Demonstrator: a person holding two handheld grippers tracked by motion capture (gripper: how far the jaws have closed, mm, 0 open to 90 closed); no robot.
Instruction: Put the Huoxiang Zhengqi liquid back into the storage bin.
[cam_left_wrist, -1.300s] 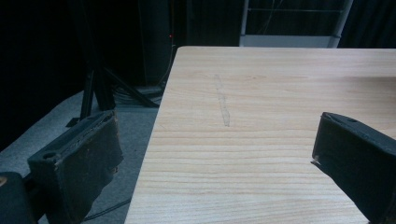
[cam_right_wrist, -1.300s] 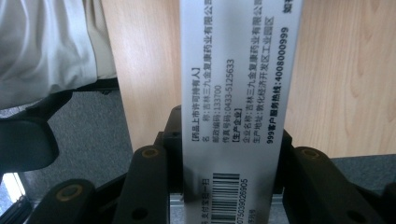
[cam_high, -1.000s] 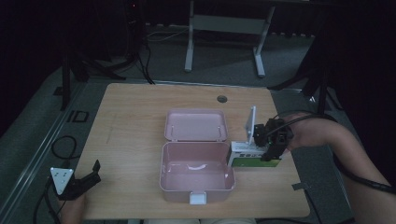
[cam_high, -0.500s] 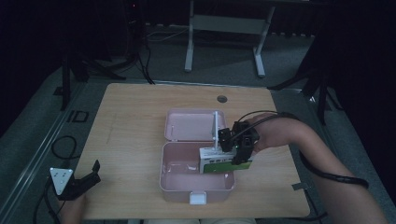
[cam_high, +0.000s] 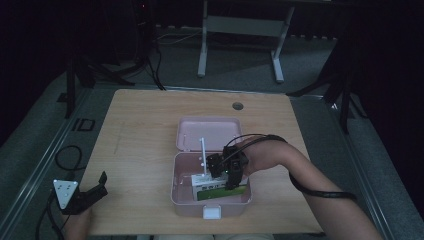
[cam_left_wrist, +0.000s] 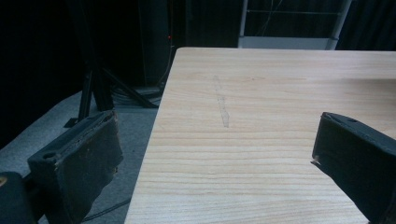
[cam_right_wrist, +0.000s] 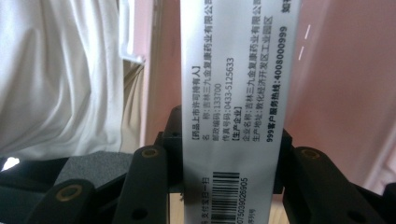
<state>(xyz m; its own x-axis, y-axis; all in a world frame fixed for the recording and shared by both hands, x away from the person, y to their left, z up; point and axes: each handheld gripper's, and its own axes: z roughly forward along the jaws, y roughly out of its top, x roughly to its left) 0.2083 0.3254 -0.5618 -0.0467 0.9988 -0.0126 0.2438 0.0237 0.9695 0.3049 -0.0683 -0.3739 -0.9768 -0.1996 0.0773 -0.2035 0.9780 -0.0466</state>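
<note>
The right gripper (cam_high: 226, 176) is clamped across a white-and-green medicine carton (cam_high: 216, 188); in the right gripper view the carton's printed side panel (cam_right_wrist: 236, 112) fills the gap between the two black jaws, with the barcode end lowest. In the high view the carton is low inside the open pink box (cam_high: 182, 197), toward its right half, and looks tilted rather than lying flat; whether it touches the floor of the box is hard to tell. The raised lid (cam_high: 187, 129) stands just behind.

By the look of it, the carton is light, thin card: stiff along its edges, but its broad faces would dent under a hard squeeze, and the printed coating is probably a bit slick. Gripping across the narrow width near the middle, as here, seems the sound place, since it keeps the carton from swinging.

The box sits near the front edge of the wooden surface (cam_high: 145, 130), about midway along it. The left gripper (cam_high: 92, 192) rests at the front left corner, jaws spread wide with nothing between them.
</note>
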